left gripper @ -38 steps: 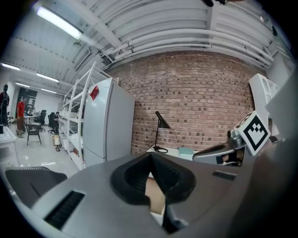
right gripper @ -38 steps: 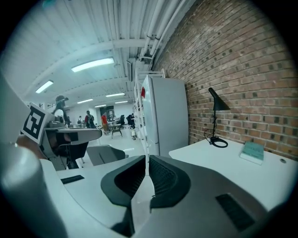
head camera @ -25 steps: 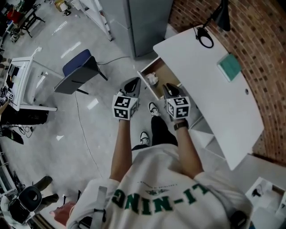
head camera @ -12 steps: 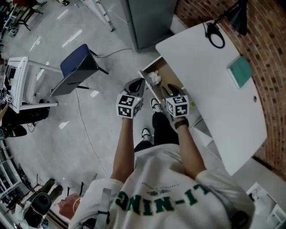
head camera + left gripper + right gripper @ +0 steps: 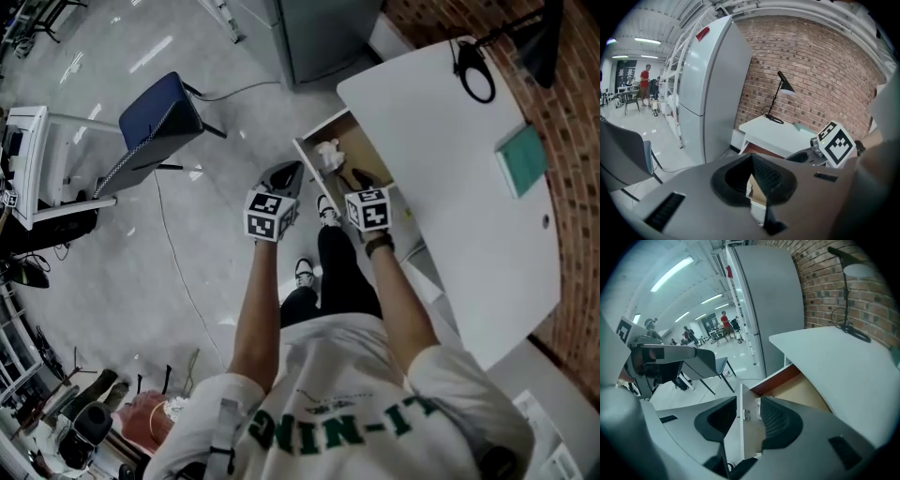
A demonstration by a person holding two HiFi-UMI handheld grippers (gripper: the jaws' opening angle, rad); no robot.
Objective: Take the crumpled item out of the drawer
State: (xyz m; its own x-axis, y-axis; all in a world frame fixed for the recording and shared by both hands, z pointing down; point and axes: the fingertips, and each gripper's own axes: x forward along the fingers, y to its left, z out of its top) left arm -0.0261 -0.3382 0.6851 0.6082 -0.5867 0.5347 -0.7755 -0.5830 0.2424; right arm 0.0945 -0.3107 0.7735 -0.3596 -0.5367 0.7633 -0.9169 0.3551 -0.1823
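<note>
1. At the drawer (image 5: 354, 157), which stands pulled out from under the white desk (image 5: 441, 159), the right gripper (image 5: 749, 416) has come forward over the last second and now straddles the drawer's front panel (image 5: 746, 427).
2. Its jaws, much nearer together a moment ago, are opening. The panel stands between them, but the pads no longer press on it, so I take this as a letting-go of the drawer front.
3. The crumpled item (image 5: 327, 153), a pale wad, lies inside the drawer at its far end, just behind the front panel. It sits where it did a second ago and nothing touches it.
4. The left gripper (image 5: 284, 178) hangs just outside the drawer, on the side away from the desk. Its jaws stand a little apart with nothing between them, and it has hardly shifted.
5. For the task this means the opening seems finished and the way in is clear. The item is exposed, the right gripper is spread wide enough to take it, and the reach into the drawer is not yet made.
</note>
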